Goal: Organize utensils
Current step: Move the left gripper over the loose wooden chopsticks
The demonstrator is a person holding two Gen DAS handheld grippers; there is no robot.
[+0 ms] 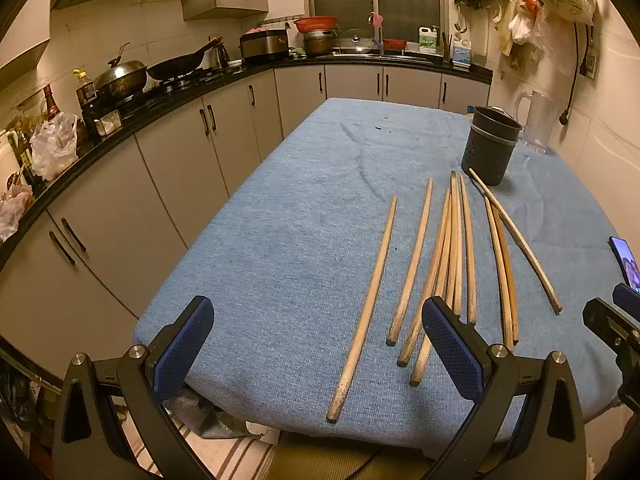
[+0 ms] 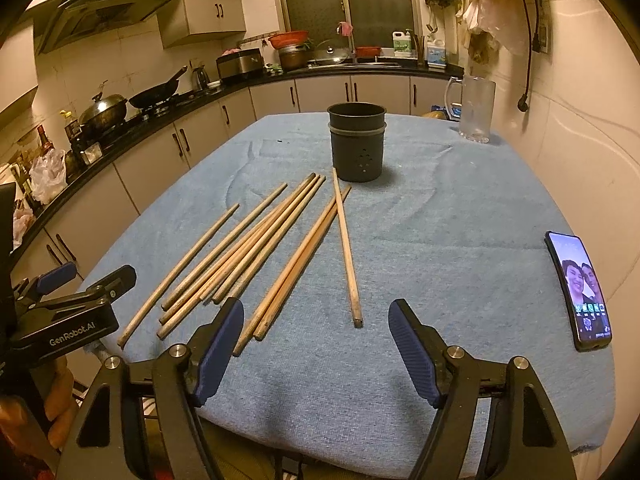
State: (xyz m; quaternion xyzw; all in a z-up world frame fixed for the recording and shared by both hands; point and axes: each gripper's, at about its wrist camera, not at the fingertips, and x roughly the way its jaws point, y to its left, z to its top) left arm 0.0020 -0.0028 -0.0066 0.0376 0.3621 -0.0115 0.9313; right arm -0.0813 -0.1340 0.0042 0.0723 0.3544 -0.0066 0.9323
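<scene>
Several wooden chopsticks [image 1: 452, 248] lie spread on the blue tablecloth [image 1: 288, 240]; they also show in the right wrist view [image 2: 256, 248]. A dark utensil holder [image 1: 490, 144] stands upright beyond them, also seen in the right wrist view [image 2: 357, 142]. My left gripper [image 1: 318, 332] is open and empty, hovering over the near table edge with the leftmost chopstick [image 1: 366, 312] between its fingers. My right gripper [image 2: 316, 334] is open and empty, just short of the near end of a single chopstick [image 2: 347, 252].
A phone [image 2: 580, 284] with a lit screen lies at the right table edge. A clear jug [image 2: 476, 108] stands at the far right corner. Kitchen counters with pans run along the left and back. The left gripper's body [image 2: 68, 312] shows at the left of the right wrist view.
</scene>
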